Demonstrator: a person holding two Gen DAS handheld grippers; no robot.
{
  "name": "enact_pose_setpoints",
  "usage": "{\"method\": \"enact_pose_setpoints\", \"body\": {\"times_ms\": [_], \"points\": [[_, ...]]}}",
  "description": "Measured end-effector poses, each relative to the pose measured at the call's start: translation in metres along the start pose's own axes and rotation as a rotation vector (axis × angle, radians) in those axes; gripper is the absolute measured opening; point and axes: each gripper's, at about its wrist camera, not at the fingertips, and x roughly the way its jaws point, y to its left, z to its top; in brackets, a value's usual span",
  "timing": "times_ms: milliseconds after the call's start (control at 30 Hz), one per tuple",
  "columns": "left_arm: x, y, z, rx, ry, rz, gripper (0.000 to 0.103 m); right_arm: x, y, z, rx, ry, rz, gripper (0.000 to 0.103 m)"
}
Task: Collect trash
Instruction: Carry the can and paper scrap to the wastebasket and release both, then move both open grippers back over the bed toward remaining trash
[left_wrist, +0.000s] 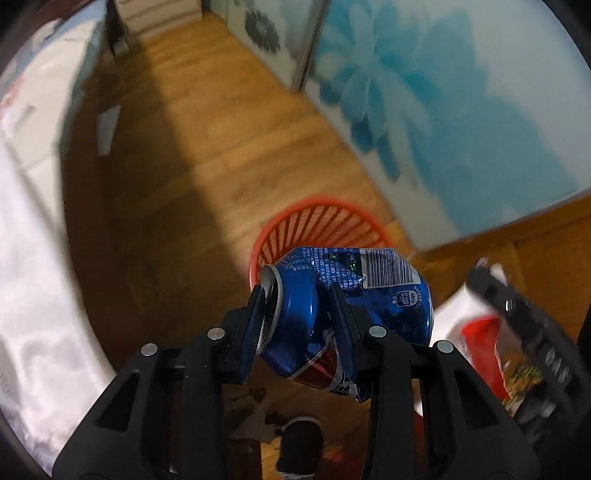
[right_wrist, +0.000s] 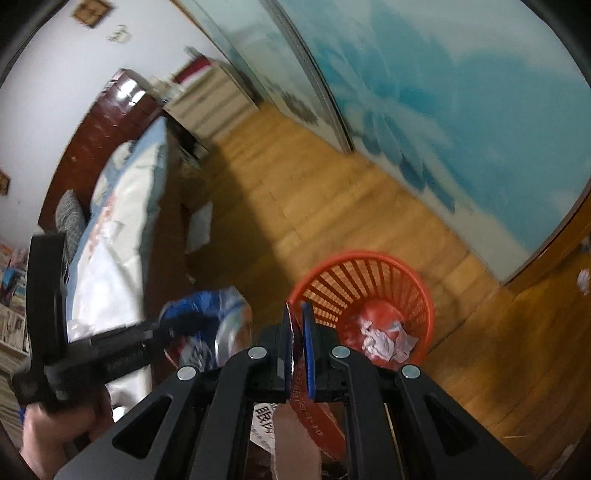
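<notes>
Both hands are carrying trash toward the red basket (right_wrist: 360, 295) — the drop-off step, by the look of it. The left gripper (left_wrist: 295, 299) pinches a crushed blue can (left_wrist: 343, 295) near its top end; the right gripper (right_wrist: 297, 332) is pressed tight on a red wrapper (right_wrist: 317, 417). Next, each load needs to hang over the rim, then the jaws must spread. The basket stands on the wooden floor (right_wrist: 332, 192), beside the blue-flowered door (right_wrist: 461, 110), with crumpled paper (right_wrist: 384, 341) already inside. The bed (right_wrist: 122, 206) lies well off to the left — nothing blocks the way.
</notes>
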Motion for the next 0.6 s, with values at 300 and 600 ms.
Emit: {"method": "enact_pose_setpoints", "body": {"times_ms": [300,600], "points": [[0.071,-0.018,0.016,0.04,0.063,0.094,0.036,0.116,-0.046,0.009,0.041,0.14,-0.083,0.008],[0.065,-0.003,0.018,0.01,0.051,0.133,0.073,0.097,-0.067,0.006,0.117,0.078,-0.112,0.066]]}}
